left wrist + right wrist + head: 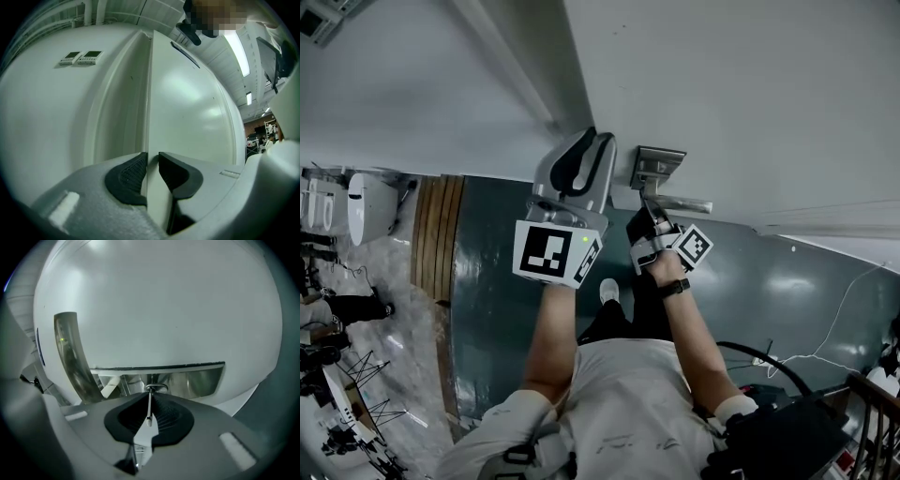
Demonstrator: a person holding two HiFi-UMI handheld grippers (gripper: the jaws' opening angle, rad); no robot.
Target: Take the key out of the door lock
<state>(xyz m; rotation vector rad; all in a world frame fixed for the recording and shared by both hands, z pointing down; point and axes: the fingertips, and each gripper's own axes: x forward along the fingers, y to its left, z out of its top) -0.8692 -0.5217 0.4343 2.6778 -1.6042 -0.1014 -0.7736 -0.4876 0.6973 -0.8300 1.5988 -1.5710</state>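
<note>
The white door (741,103) carries a metal lock plate (656,169) with a lever handle (680,202). In the right gripper view the thin key (149,409) sticks out of the lock cylinder (155,388), seen edge-on. My right gripper (150,401) is shut on the key, its black pads pressed to both flat sides. The lever handle (70,352) curves up at the left of the lock plate (192,380). My left gripper (152,171) straddles the door's edge (149,93), with its pads (129,177) closed on both faces. In the head view the left gripper (586,150) stands beside the right gripper (649,223).
A door frame (117,108) and wall with two small control panels (82,57) lie left of the door edge. Below are a dark floor (497,309), a wooden strip (436,234), white equipment (370,206) at the left and cables (825,337) at the right.
</note>
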